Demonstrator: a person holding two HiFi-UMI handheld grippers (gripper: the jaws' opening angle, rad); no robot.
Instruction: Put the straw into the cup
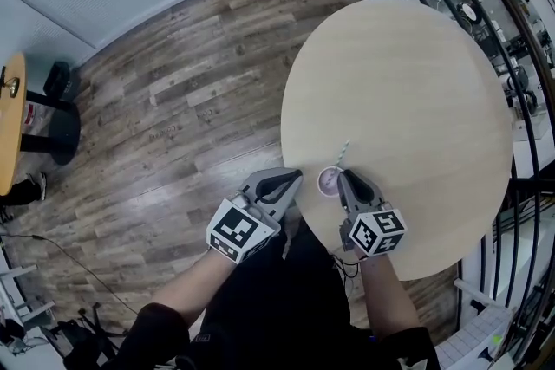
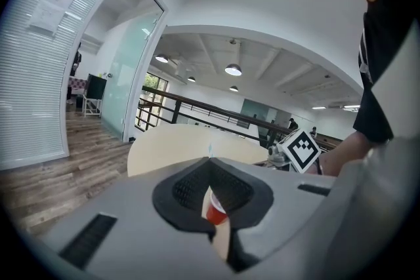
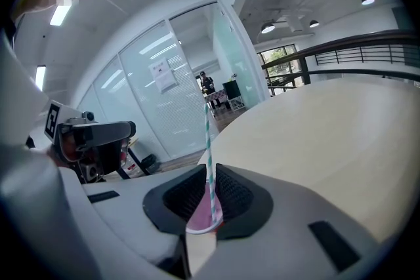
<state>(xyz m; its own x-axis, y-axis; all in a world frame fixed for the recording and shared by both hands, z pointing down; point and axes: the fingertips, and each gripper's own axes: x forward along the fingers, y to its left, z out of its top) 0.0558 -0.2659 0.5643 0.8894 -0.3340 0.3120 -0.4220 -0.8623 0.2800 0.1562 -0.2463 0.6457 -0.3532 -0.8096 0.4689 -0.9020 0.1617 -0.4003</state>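
The straw (image 1: 342,153) stands in the cup (image 1: 329,181), leaning toward the upper right. The cup sits low on the round counter (image 1: 416,82), close to its lower-left edge.

The risk I see is a tip-over. The cup looks light and nothing grips it. The right tool (image 1: 345,178) has its jaws at a narrow slit that frames the straw, a little wider than the straw, so I judge it is not pinched. A crooked pull-back could catch the straw, lever the cup over, or nudge it toward the edge. The left tool (image 1: 295,179) could bump it too. Its jaws are closed, tips together on nothing, just left of the cup.

The 2 forearms come up from the bottom of the frame. The tools angle inward, converging on the cup, marker cubes facing up.
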